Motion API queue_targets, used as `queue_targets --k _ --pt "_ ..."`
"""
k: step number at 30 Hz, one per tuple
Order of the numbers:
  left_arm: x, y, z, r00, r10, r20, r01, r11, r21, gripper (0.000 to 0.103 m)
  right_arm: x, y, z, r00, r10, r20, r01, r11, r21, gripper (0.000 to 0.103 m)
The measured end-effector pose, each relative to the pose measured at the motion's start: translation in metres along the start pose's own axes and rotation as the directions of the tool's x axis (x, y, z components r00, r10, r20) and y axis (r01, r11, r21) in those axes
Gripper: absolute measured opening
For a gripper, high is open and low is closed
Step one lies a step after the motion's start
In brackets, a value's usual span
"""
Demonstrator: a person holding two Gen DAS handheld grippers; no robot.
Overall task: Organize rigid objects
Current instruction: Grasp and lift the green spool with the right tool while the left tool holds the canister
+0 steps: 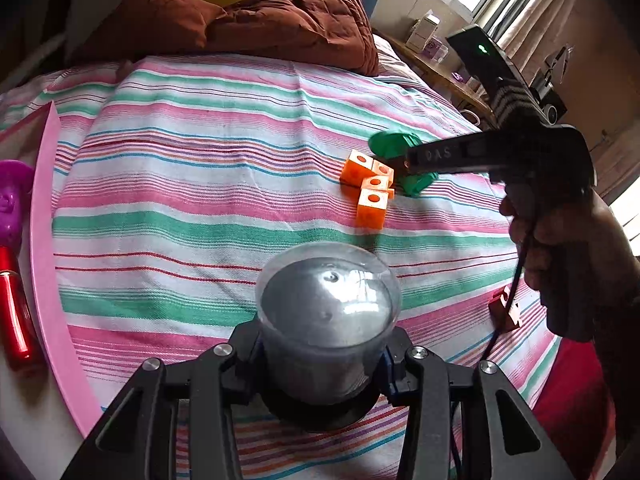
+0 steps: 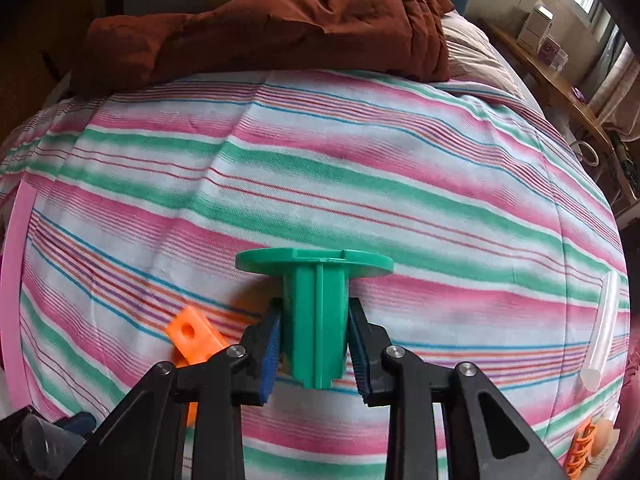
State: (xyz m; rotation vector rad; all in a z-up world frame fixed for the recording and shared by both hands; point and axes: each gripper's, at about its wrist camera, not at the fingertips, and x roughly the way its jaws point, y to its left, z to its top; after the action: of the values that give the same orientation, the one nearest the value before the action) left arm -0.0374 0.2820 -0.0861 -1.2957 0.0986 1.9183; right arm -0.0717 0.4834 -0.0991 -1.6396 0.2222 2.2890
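My left gripper is shut on a clear, grey-looking plastic cup, with its fingers clasping the cup's lower wall above the striped sheet. In the right wrist view, my right gripper is shut on the ribbed stem of a green plastic spool. Its blue pads press on both sides, and the round flange points away from the camera. The left wrist view shows that same right gripper, held by a hand, at the green spool. Several linked orange cubes lie right beside it.
A pink tray rim runs along the left, with a purple toy and a red bottle inside. A small red piece, a clear tube and an orange coil lie right. A brown quilt lies at the back.
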Motion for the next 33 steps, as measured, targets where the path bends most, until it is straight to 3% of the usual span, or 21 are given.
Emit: queue_targets --k 6,11,18,23,28,33 --pt "0.001 -0.001 0.002 1.0 0.001 -0.005 -0.001 1.0 0.002 0.044 -0.015 -0.015 -0.051 0.997 0.031 -0.066 -0.026 0.996 0.081 0.03" --pt "-0.008 -0.005 0.002 1.0 0.01 -0.012 -0.01 1.0 0.002 0.044 -0.025 0.0 -0.082 1.0 -0.006 -0.016 0.007 0.999 0.05 0.03" --pt "-0.04 -0.013 -0.009 0.999 0.0 0.042 -0.001 1.0 0.029 0.044 -0.024 -0.003 -0.088 1.0 0.013 0.025 -0.014 0.999 0.035 0.03" --pt "-0.065 -0.016 -0.019 0.997 -0.002 0.077 -0.002 0.999 0.042 0.044 -0.025 0.003 -0.092 0.998 -0.023 0.054 0.024 1.0 -0.017 0.03" --pt "-0.098 -0.001 -0.026 0.993 0.002 0.117 -0.002 1.0 0.005 0.044 -0.025 0.009 -0.086 0.996 -0.049 0.069 0.053 0.997 -0.053 0.03" --pt "-0.132 0.038 -0.036 0.988 0.043 0.147 -0.031 0.996 -0.083 0.044 -0.019 0.006 -0.077 0.995 -0.067 0.076 0.073 0.994 -0.078 0.03"
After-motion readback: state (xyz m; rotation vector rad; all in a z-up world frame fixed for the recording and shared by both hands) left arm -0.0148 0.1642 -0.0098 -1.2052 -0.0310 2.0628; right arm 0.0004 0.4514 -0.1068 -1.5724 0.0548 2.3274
